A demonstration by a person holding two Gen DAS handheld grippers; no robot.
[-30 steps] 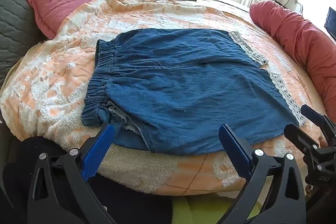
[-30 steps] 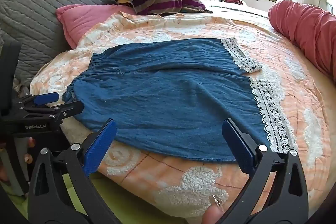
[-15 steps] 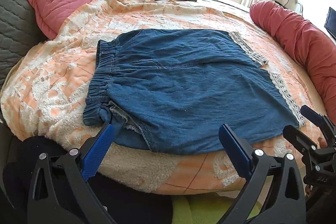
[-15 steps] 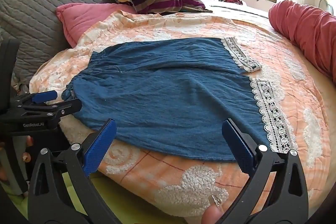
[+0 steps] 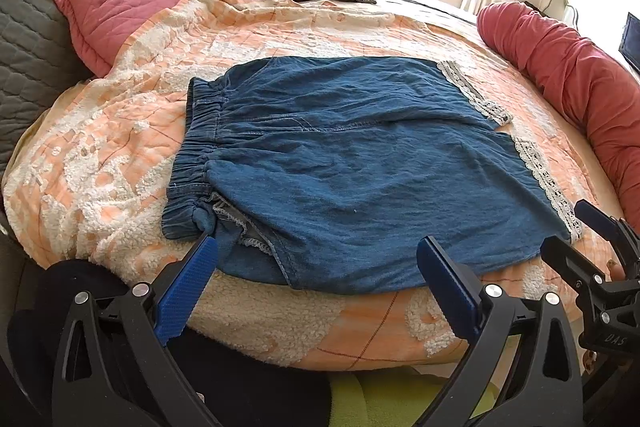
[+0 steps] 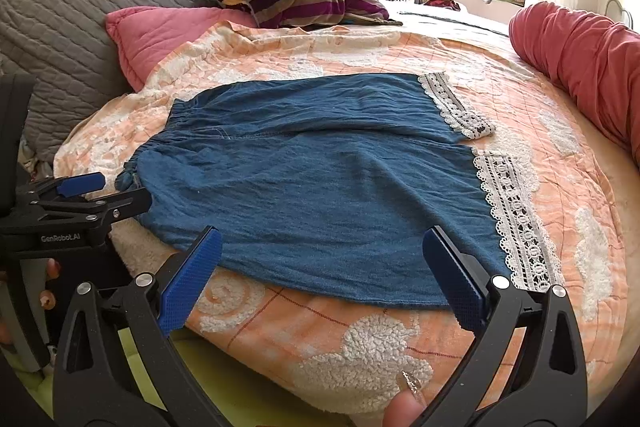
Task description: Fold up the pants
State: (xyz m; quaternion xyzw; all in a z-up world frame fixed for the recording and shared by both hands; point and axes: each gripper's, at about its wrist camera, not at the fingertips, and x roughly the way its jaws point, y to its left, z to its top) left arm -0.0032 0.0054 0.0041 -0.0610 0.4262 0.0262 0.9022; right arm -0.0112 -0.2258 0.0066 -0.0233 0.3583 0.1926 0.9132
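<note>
On the bed (image 5: 120, 131), blue pants (image 5: 360, 163) lie flat, waistband left, lace hems right.
Left tongs (image 5: 316, 283) and right tongs (image 6: 320, 263) both gape wide at the near edge, gripping nothing, just short of the cloth.

pants (image 5: 360, 179): flat on the bed (image 5: 280, 27), waistband left, hems right
pillows (image 5: 132, 11): behind, by the headboard
bolster (image 5: 568, 75): right edge
tools: near edge, before the pants

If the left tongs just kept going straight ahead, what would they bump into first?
Most likely the near edge of the blue pants on the blanket. The left tongs are open and aimed there, though depth is unclear.
</note>
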